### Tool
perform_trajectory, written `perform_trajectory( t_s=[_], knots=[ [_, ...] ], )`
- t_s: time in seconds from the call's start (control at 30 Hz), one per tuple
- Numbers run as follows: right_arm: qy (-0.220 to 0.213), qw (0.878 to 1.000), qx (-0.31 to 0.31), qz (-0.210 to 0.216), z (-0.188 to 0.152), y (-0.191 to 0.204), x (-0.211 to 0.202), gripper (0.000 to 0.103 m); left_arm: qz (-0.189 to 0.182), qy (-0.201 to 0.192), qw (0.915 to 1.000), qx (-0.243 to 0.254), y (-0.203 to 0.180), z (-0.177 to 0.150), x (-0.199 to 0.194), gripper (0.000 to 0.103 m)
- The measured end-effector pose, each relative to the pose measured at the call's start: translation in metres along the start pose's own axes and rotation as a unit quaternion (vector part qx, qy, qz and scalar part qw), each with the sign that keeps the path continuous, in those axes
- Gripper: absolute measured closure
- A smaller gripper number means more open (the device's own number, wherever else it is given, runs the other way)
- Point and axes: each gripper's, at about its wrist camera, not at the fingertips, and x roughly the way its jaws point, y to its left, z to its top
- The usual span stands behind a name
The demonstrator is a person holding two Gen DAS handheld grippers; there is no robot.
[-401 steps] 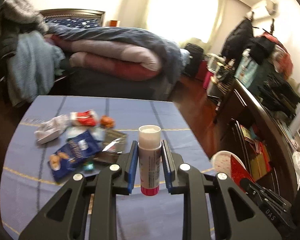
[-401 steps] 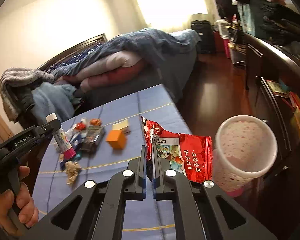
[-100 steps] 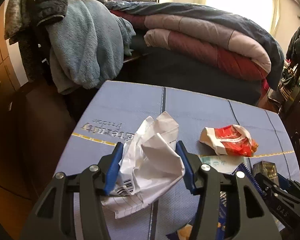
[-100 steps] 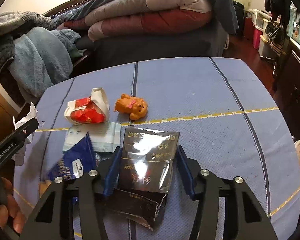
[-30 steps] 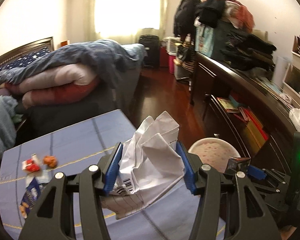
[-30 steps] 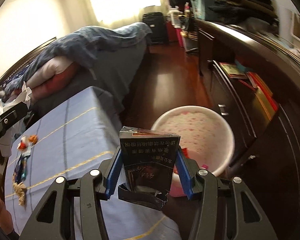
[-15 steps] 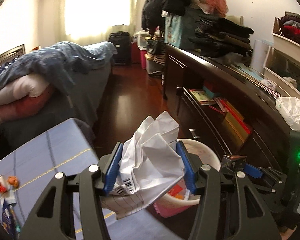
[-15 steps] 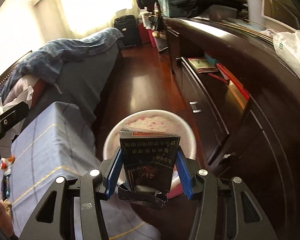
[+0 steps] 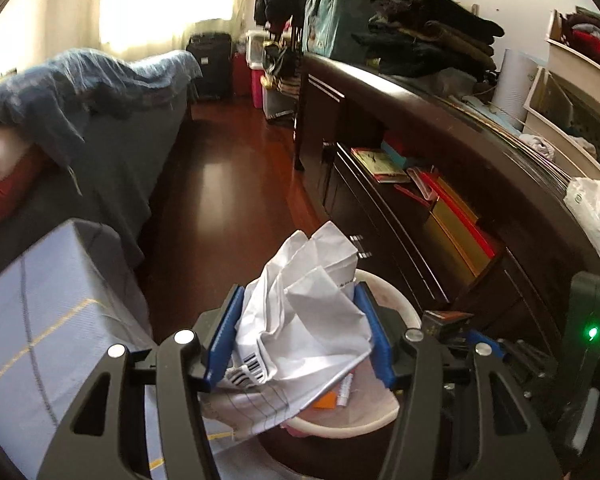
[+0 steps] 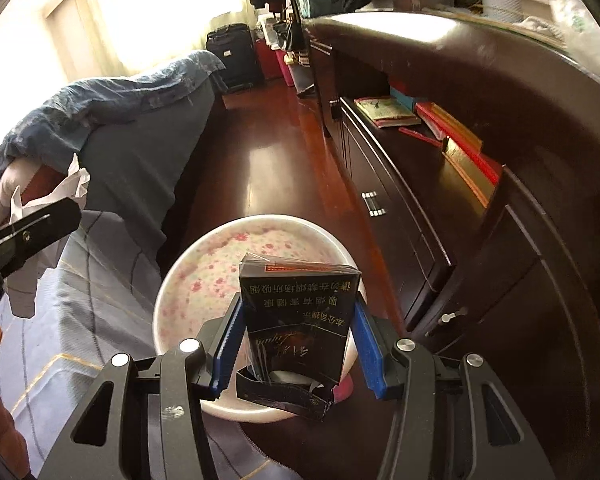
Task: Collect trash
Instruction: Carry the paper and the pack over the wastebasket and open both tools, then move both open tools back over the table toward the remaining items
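Dark wooden flooring runs between a bed (image 9: pixel 100 128) and a long dark cabinet (image 9: pixel 420 184) in the left wrist view. Below the left gripper (image 9: pixel 300 344) sits the white trash bin (image 9: pixel 396 308), beside the blue-clothed desk (image 9: pixel 40 320). Its jaws pinch a crumpled paper (image 9: pixel 304 320) whose lower edge droops past the near rim of the bin. If the jaws spread now, the light sheet could likely catch on that rim or drift onto the desk cloth (it hangs toward the desk side, not the middle).

From the right wrist, the bin (image 10: pixel 180 280) with its pink-speckled lining lies directly under the right gripper (image 10: pixel 296 344). The jaws flank a dark cigarette pack (image 10: pixel 296 312); the right pad seems to stand slightly off it, so whether it is truly clamped cannot be told. The pack's torn flap hangs over the bin's near rim, so a drop might clip the edge and tumble to the floor (image 10: pixel 268 152).
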Motion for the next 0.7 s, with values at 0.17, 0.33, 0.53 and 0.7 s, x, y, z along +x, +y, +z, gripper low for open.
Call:
perform_trajectory(
  t_s=[0.17,0.33,0.53,0.7],
  knots=[
    [0.004,1.000,-0.007,-0.002,0.000,0.003,0.021,0.042,-0.016,0.008,0.9998,-0.011,0.007,0.000,0.015,0.030],
    [0.003,1.000,-0.009,-0.007,-0.002,0.004,0.024,0.037,-0.016,-0.004,0.9996,-0.023,0.017,-0.001,0.009,0.021],
    [0.008,1.000,-0.013,-0.013,-0.006,0.012,0.015,0.035,-0.005,-0.017,0.9994,-0.029,0.028,-0.003,-0.013,0.020],
    [0.011,1.000,-0.026,-0.007,-0.009,0.026,0.001,0.032,0.023,-0.031,0.9986,-0.035,0.037,-0.007,-0.041,0.018]
  ],
)
